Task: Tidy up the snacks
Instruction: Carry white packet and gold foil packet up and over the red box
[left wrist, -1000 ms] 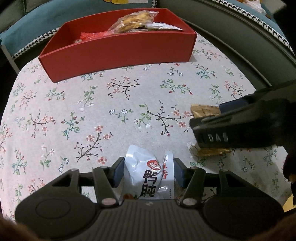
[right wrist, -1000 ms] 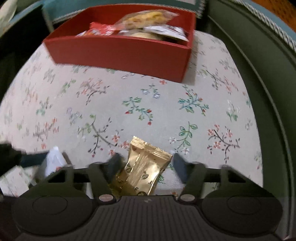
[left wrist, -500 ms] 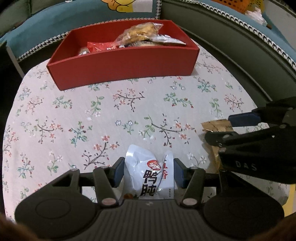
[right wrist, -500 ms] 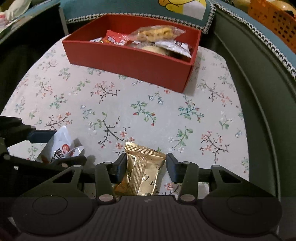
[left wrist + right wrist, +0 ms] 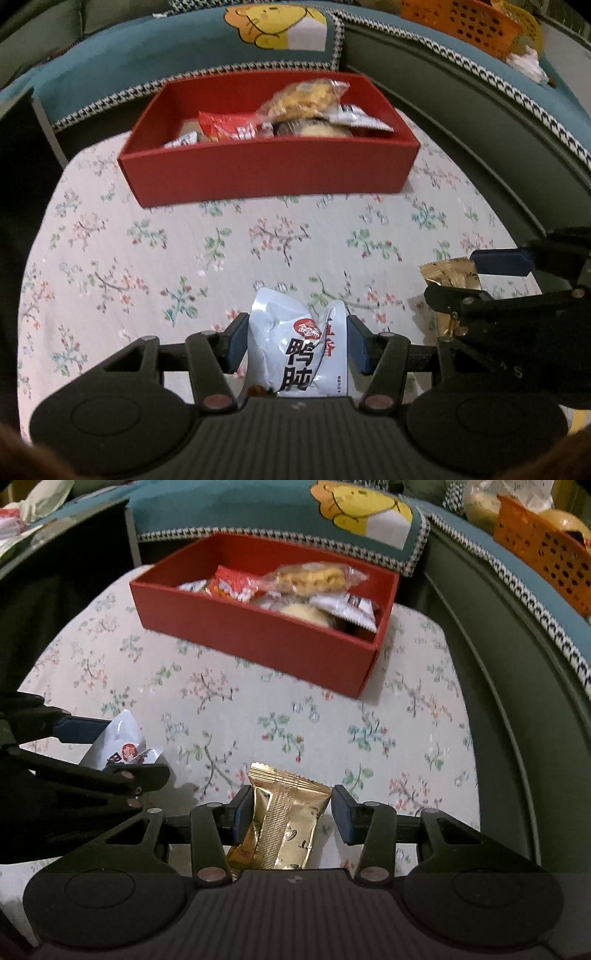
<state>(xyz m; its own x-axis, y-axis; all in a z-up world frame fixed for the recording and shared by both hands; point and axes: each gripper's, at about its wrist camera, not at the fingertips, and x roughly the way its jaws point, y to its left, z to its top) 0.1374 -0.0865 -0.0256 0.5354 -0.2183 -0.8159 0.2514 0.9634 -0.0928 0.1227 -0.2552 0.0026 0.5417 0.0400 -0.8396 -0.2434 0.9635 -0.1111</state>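
Note:
My left gripper (image 5: 297, 338) is shut on a white snack packet (image 5: 299, 350) with red and black print, held above the floral tablecloth. My right gripper (image 5: 291, 810) is shut on a gold snack packet (image 5: 284, 827), also lifted. Each gripper shows in the other's view: the right one with the gold packet (image 5: 450, 275) at the right, the left one with the white packet (image 5: 118, 747) at the left. A red box (image 5: 269, 173) at the far side of the table holds several snack packets; it also shows in the right wrist view (image 5: 266, 635).
The floral tablecloth (image 5: 184, 258) covers the table between the grippers and the box. A teal cushion (image 5: 221, 48) with a yellow cartoon lies behind the box. An orange basket (image 5: 543, 550) sits at the far right on the green sofa.
Both grippers have risen from the table with their packets and the view now looks down into the red box. The right gripper has moved apart to the right of the left.

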